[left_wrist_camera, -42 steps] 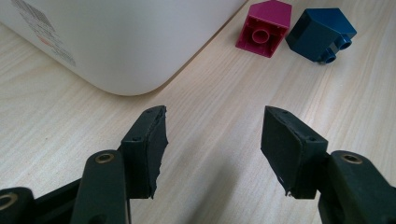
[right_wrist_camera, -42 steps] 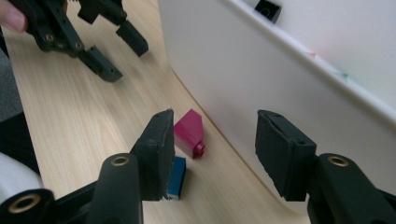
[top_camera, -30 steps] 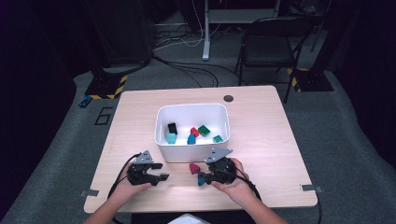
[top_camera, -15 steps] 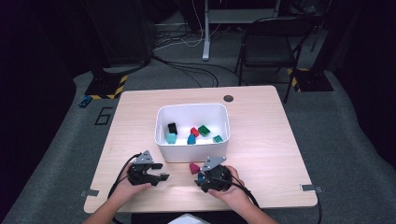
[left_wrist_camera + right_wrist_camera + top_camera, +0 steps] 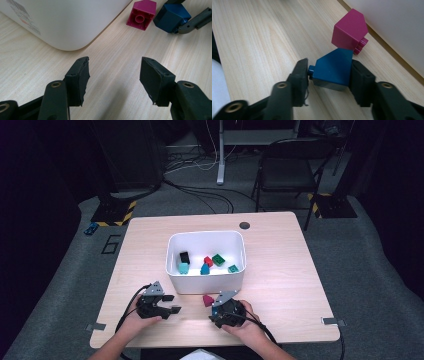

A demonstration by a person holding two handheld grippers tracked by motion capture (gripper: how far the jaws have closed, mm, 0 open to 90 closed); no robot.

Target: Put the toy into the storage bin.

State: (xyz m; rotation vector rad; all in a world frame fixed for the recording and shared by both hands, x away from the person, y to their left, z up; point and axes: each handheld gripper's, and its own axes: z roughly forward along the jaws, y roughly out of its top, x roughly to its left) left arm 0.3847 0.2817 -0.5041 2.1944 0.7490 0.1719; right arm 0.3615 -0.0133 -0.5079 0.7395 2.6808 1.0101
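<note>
My right claw (image 5: 329,71) just closing, jaws now clamped on blue sloped plastic brick (image 5: 333,68); magenta sloped plastic brick (image 5: 349,31) touching just beyond. Left claw (image 5: 113,75) apart, idle. Pickup step; next lift, carry over white plastic bin (image 5: 206,282).

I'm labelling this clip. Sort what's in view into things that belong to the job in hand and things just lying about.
In the job:
- blue block, between the right gripper jaws, which have just been closing
- magenta block, beside it on the table
- white bin, holding sorted blocks

Lying about:
- left gripper, open over bare table
- chair beyond the table
- floor cables
</note>
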